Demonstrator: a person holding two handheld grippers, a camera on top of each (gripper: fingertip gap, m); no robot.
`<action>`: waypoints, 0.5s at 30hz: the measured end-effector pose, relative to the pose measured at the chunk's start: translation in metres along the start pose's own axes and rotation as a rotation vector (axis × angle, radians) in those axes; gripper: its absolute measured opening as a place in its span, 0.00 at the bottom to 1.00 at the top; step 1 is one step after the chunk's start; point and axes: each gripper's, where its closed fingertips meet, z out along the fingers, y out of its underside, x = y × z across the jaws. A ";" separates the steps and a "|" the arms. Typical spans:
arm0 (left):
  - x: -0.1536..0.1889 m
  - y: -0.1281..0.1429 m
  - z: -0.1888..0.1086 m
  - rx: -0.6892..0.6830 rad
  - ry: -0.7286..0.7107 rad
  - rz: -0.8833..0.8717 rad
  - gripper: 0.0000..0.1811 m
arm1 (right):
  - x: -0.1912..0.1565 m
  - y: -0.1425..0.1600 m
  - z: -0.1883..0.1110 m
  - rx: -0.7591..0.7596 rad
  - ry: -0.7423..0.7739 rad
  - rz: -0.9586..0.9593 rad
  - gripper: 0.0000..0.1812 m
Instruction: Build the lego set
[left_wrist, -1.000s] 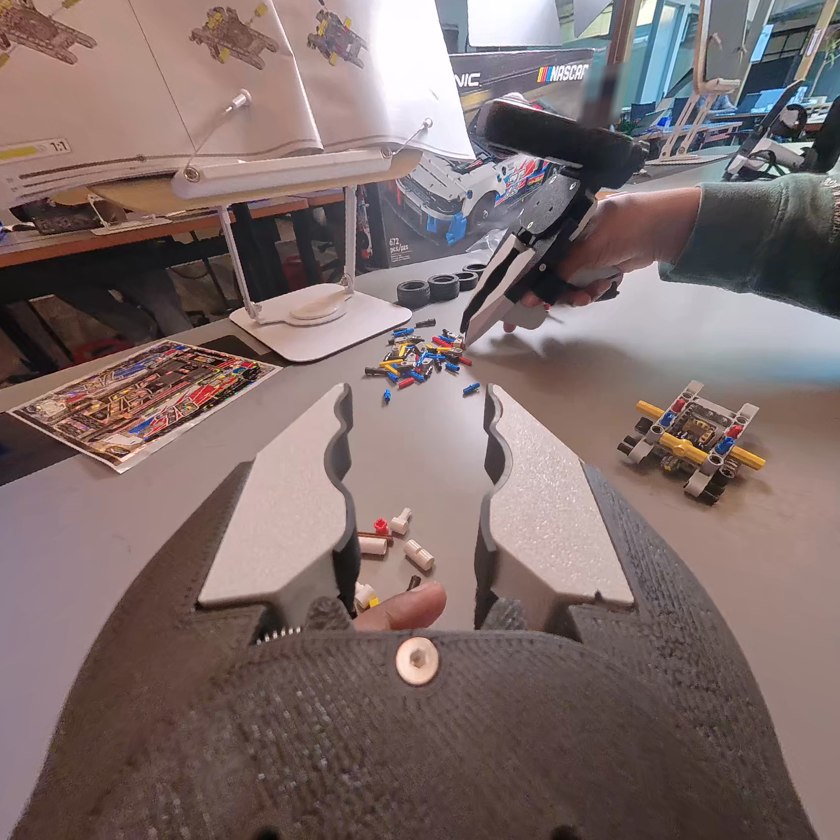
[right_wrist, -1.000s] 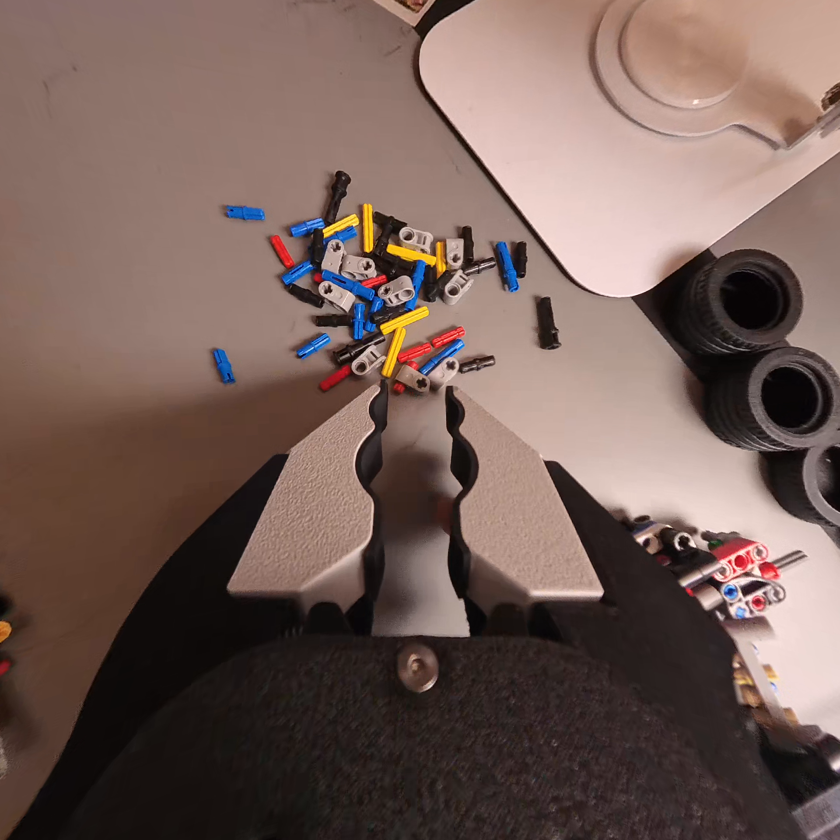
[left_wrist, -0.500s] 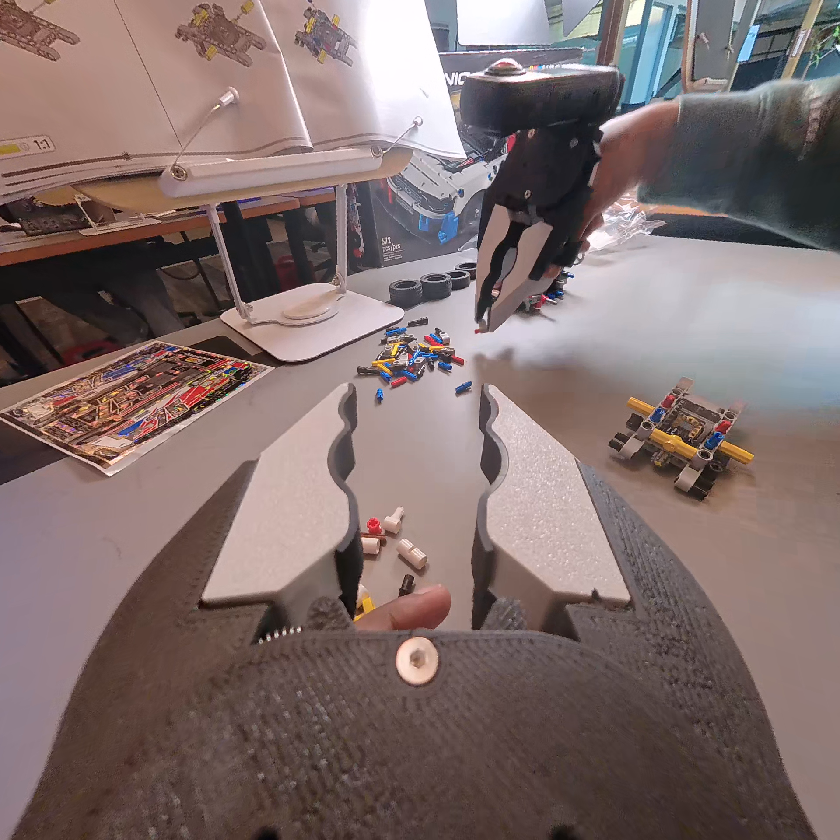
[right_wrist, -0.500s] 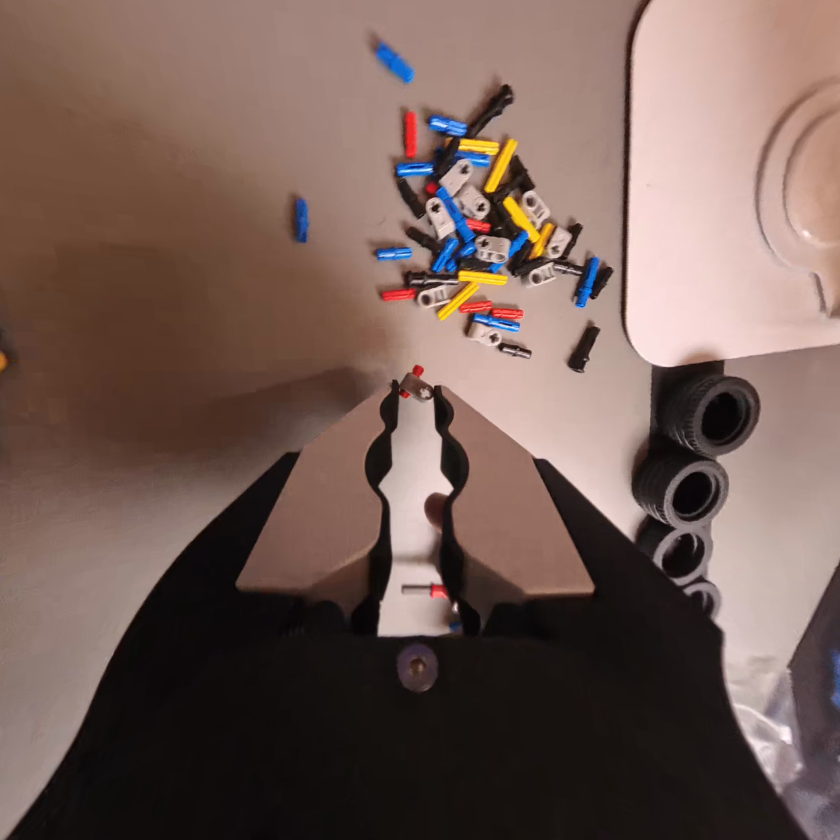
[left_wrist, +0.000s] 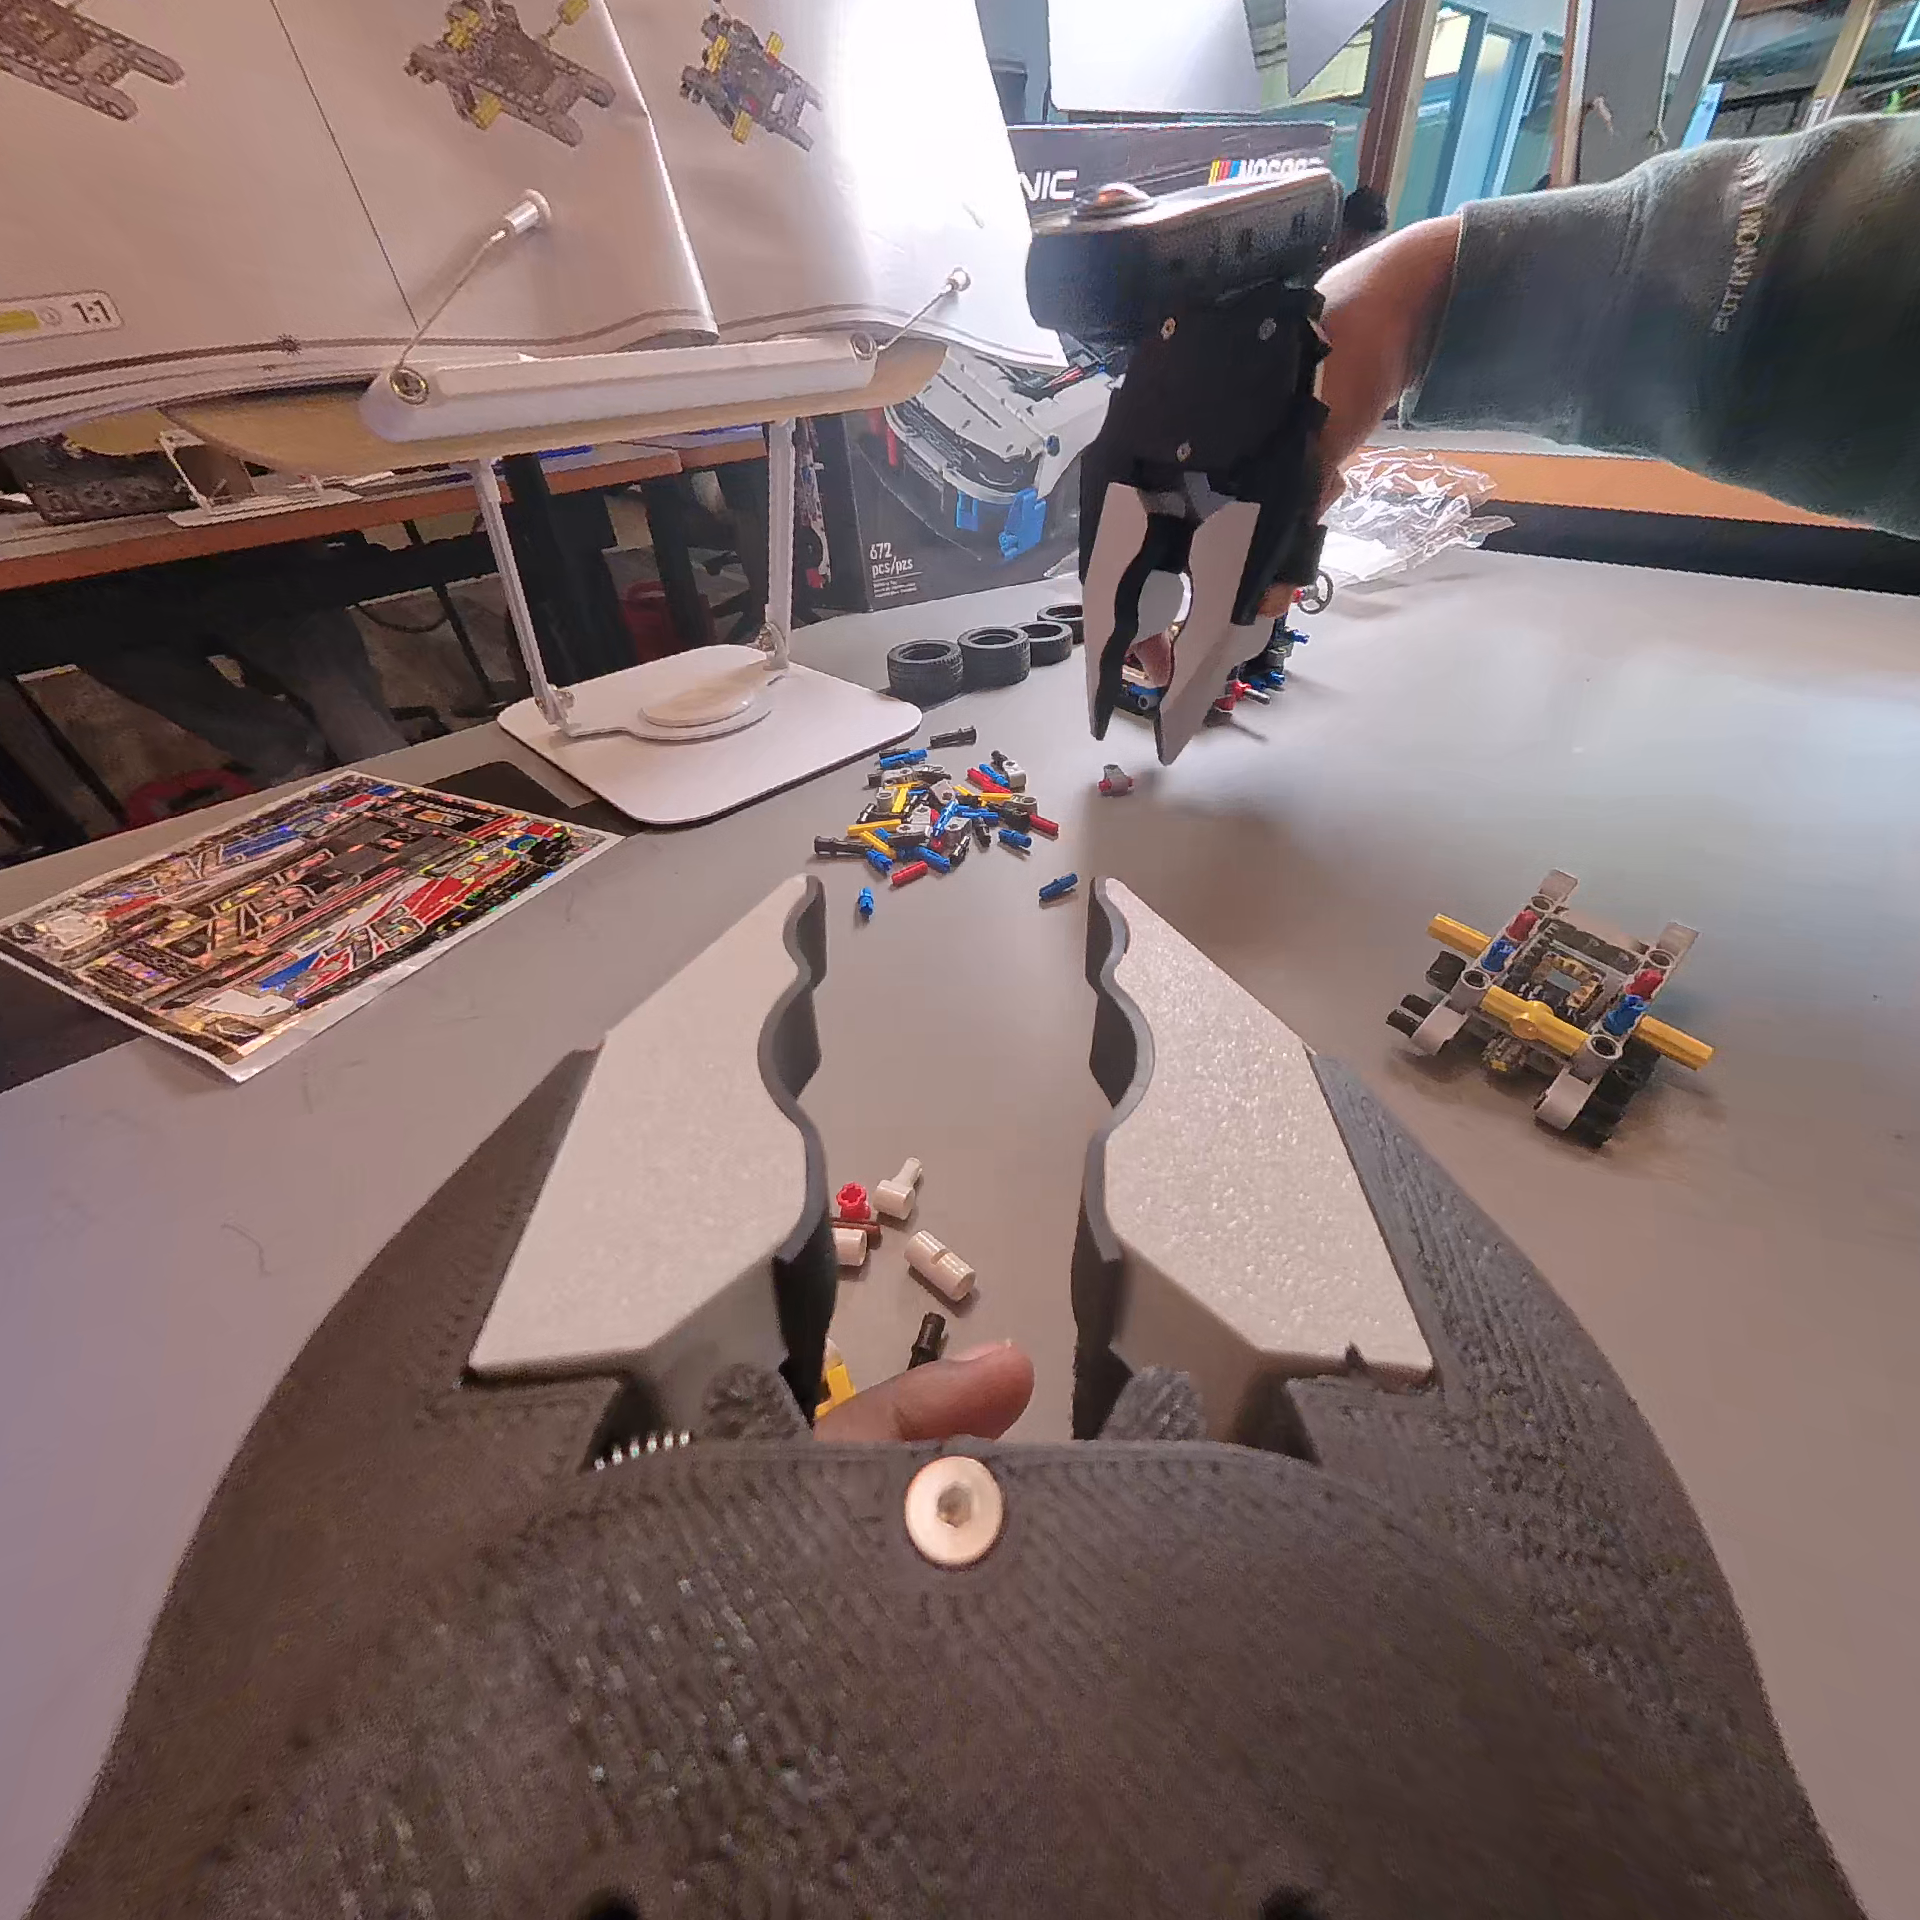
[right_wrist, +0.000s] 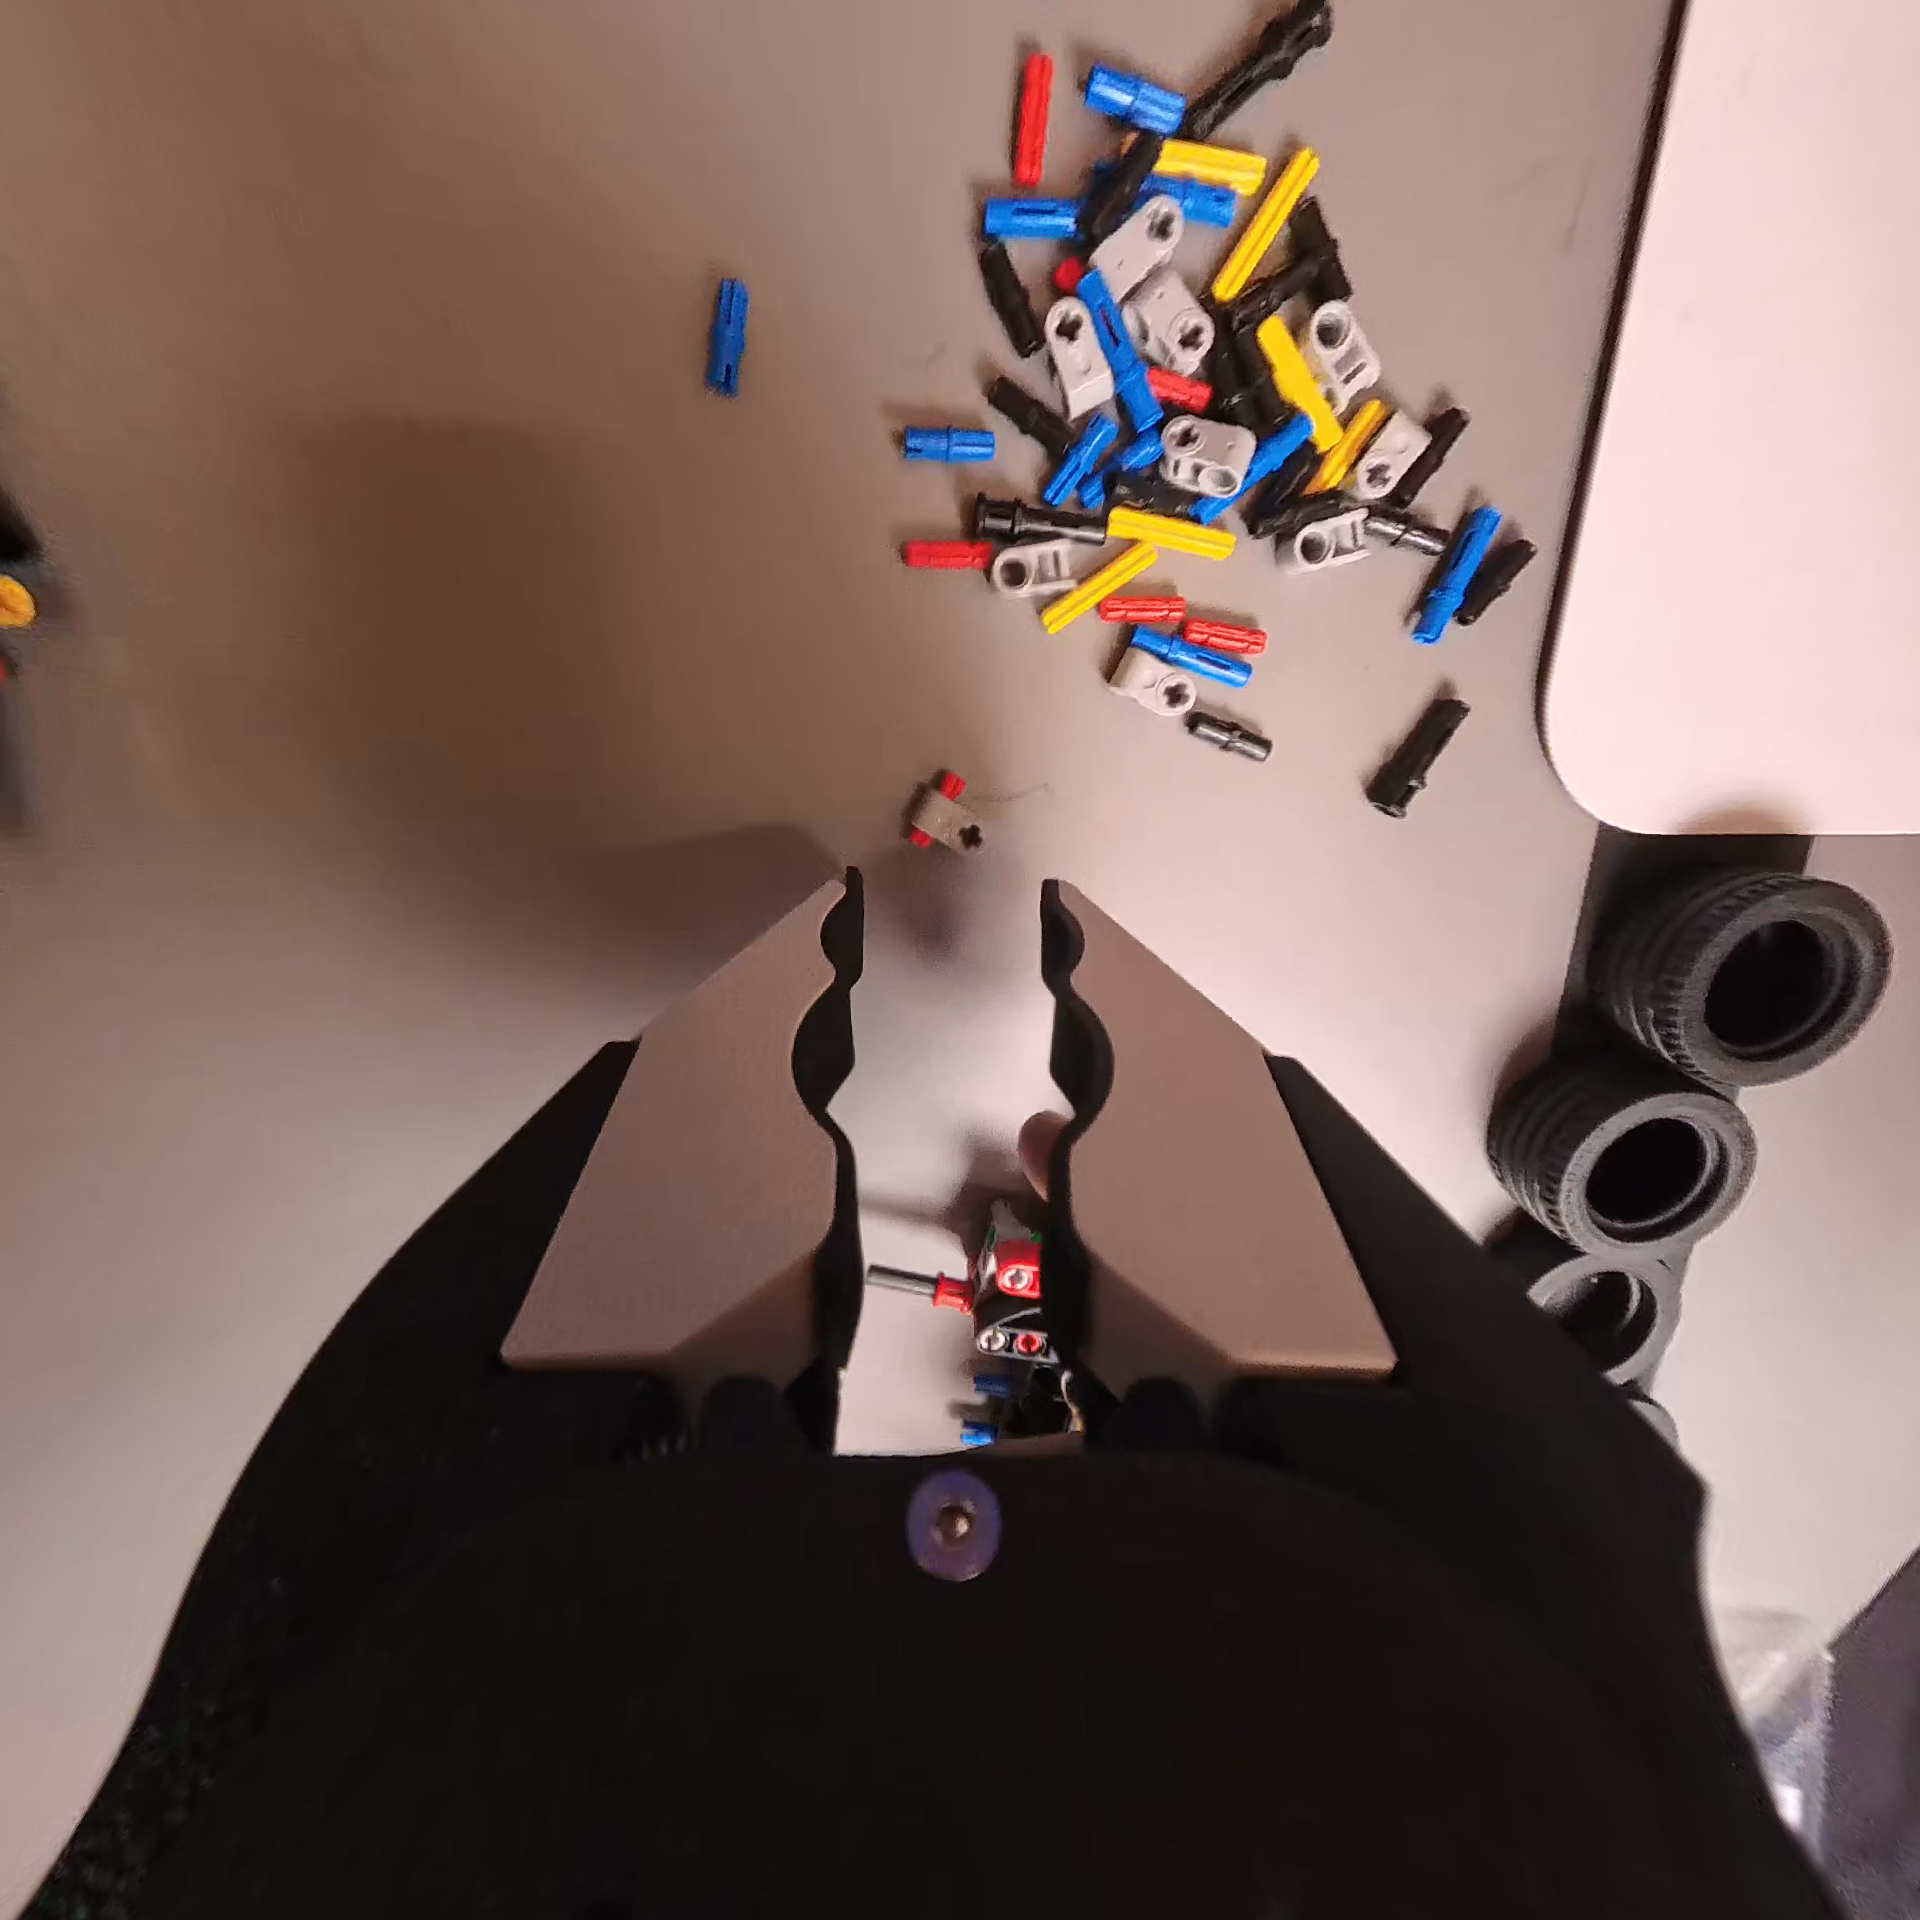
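Note:
My left gripper (left_wrist: 954, 894) is open and empty, low over the grey table, with small white, red and black pieces (left_wrist: 914, 1236) lying between its fingers. My right gripper (right_wrist: 951, 888) is open and points down at the table; it also shows in the left wrist view (left_wrist: 1132, 743). A small grey connector with a red pin (right_wrist: 945, 816) lies loose on the table just ahead of its fingertips, also in the left wrist view (left_wrist: 1115, 779). A pile of blue, yellow, red, black and grey pins (right_wrist: 1195, 416) lies beyond it. A part-built chassis (left_wrist: 1548, 1003) sits at the right.
Black tyres (right_wrist: 1735, 977) stand in a row beside the white book-stand base (right_wrist: 1745, 416), which holds the open instruction book. A sticker sheet (left_wrist: 291, 914) lies at the left. The set's box (left_wrist: 956, 488) stands behind. A small subassembly (right_wrist: 1013, 1288) lies under the right gripper. Spacing between my two grippers at the tips: around 25 cm.
My right gripper closed on the grey connector at the pile's edge, lifted and carried it away, then opened; the connector now lies on the table. My left gripper has barely moved.

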 end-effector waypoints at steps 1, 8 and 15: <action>0.000 0.000 0.000 0.001 0.000 -0.002 0.27 | 0.001 0.001 0.001 -0.001 0.018 -0.024 0.17; -0.003 -0.001 -0.001 0.009 -0.002 -0.024 0.26 | 0.003 -0.006 0.012 0.007 0.048 -0.136 0.15; -0.002 -0.001 -0.001 0.007 0.001 -0.019 0.26 | 0.002 -0.016 0.013 0.073 -0.045 0.012 0.04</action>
